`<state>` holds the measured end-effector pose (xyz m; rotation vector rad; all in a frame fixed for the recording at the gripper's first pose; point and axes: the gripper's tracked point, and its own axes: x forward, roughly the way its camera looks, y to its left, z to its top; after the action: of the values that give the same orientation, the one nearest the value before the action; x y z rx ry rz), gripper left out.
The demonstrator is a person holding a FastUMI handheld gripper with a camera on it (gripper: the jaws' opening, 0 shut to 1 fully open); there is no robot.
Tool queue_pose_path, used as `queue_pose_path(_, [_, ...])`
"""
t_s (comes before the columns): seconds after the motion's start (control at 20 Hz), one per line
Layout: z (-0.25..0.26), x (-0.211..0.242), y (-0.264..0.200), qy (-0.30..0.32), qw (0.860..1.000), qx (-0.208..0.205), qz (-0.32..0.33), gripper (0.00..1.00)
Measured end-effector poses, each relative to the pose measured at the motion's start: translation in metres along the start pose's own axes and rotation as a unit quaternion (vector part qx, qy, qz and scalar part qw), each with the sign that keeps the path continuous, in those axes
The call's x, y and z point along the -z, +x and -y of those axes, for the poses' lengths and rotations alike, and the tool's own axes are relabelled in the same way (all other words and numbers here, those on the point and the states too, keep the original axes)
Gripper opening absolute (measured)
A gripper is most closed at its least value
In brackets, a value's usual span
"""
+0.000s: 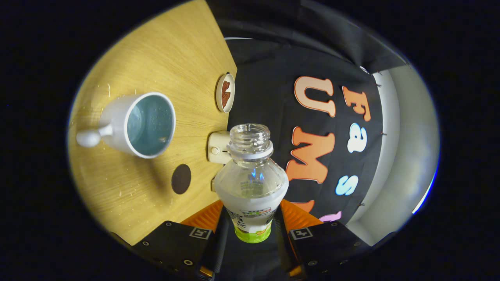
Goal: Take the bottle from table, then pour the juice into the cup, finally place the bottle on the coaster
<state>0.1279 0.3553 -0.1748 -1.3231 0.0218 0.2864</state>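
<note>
Right now I have the tongs (pixel 253 220) pinching the bottle (pixel 252 179) low on its labelled body, one orange-backed finger (pixel 203 216) pressed on each side. Its cap is off and the mouth stands open. The whole view is rolled, so the table (pixel 156 70) runs up one side, and I judge the bottle is held in the air and tipped. The white cup (pixel 136 125) stands on the table, well apart from the bottle's mouth, and looks empty as far as I can tell. Between the cup and the bottle lies a dark round coaster (pixel 181 178).

My worry is aim. The mouth is not over the cup's rim, so if I tilt further before closing that gap, juice lands on the table or the coaster. The grip is low on a rounded, smooth body; a quick roll could let the bottle twist or slip between the fingers. I cannot tell how much liquid remains, so the flow may start suddenly.
</note>
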Motion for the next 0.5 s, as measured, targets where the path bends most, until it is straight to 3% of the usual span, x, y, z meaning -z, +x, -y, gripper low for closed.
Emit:
queue_pose_path(0.15, [0.005, 0.005, 0.001, 0.099, 0.995, -0.028, -0.01, 0.58])
queue_pose_path(0.25, [0.012, 0.009, 0.005, 0.177, 0.983, -0.036, -0.013, 0.58])
queue_pose_path(0.35, [0.012, 0.02, 0.013, 0.263, 0.963, -0.053, -0.028, 0.58])
queue_pose_path(0.5, [0.016, 0.038, 0.028, 0.384, 0.919, -0.071, -0.047, 0.59])
